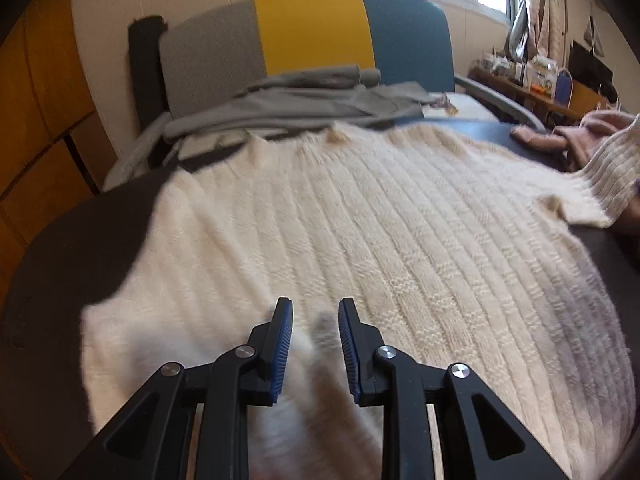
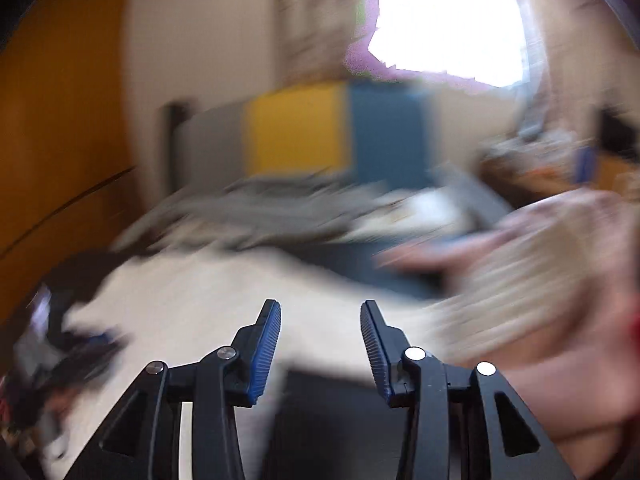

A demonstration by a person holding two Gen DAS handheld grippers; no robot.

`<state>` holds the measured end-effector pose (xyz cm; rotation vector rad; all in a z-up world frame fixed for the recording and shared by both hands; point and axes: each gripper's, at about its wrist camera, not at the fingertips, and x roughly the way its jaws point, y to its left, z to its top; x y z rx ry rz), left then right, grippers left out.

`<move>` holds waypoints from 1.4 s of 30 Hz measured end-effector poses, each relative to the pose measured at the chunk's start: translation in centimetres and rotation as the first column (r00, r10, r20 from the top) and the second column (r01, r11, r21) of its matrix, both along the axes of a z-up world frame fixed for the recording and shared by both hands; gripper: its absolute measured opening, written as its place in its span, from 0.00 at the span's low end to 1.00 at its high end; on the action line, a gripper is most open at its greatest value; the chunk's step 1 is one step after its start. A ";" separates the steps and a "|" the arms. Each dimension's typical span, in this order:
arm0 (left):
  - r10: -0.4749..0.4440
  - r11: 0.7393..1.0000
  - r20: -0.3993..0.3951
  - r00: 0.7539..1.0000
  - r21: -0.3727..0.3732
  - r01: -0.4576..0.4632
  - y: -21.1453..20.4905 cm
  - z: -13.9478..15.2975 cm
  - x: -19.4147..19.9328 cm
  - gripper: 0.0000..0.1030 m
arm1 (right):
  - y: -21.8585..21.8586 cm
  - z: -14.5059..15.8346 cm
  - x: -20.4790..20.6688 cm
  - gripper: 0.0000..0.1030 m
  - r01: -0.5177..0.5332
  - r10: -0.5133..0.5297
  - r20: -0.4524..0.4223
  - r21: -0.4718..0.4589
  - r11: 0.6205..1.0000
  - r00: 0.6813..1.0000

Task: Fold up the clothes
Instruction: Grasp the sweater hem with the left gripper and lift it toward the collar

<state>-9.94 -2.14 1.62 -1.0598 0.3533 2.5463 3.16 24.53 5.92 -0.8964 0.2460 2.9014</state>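
Note:
A cream ribbed knit sweater (image 1: 360, 220) lies spread flat on a dark round table (image 1: 60, 280). My left gripper (image 1: 315, 306) is at the sweater's near edge. A raised, blurred fold of the knit fills the narrow gap between its blue pads, so it is shut on the fabric. One ribbed sleeve (image 1: 612, 168) is lifted at the far right. The right wrist view is smeared by motion. There my right gripper (image 2: 320, 308) stands open with nothing between its fingers, above the sweater (image 2: 208, 300) and the table's near edge. The sleeve (image 2: 520, 280) shows to its right.
A pile of grey clothes (image 1: 300, 100) lies beyond the table against a grey, yellow and blue seat back (image 1: 312, 28). A pink garment (image 1: 568, 132) rests at the table's far right. A cluttered desk (image 1: 540, 76) stands under the window. A person's hand (image 2: 580, 380) is close on the right.

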 end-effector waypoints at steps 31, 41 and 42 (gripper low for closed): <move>-0.310 0.949 0.169 0.936 -0.008 0.316 -2.2 -2.0 18.8 0.28 | -10.3 -9.4 -7.9 0.43 -0.119 0.085 0.233 0.133 0.984 0.969; -0.207 0.969 0.068 0.976 0.150 0.195 -8.9 5.7 14.5 0.07 | -10.3 -9.5 -8.0 0.44 -0.117 0.084 0.231 0.133 0.984 0.969; -0.177 0.971 0.055 0.983 0.174 0.165 -10.3 6.9 13.4 0.07 | -10.3 -9.5 -8.0 0.44 -0.117 0.084 0.231 0.133 0.984 0.969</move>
